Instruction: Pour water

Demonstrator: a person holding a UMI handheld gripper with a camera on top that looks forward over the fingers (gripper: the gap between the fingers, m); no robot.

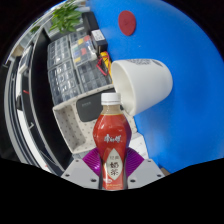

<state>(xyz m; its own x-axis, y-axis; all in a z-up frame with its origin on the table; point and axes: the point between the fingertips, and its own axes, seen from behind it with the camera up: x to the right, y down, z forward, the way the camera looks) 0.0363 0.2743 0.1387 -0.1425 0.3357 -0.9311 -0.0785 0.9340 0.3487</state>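
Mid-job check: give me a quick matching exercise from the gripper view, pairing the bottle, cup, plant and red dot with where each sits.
1 bottle
2 white cup
3 green plant
4 red dot

A far back, beyond the shelves
B between the fingers of the gripper
C on the blue surface, beyond the cup
D just behind the bottle, lying on its side

Pairs: 1-B, 2-D, 3-A, 4-C

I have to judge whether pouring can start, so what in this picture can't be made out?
Gripper view:
- Bottle: the label print is too small to read; its base is hidden between the fingers of the hand-held gripper.
- White cup: it lies tilted beyond the bottle, which hides its lower rim; whether it holds anything cannot be seen.
- Shelf items: too small to name.
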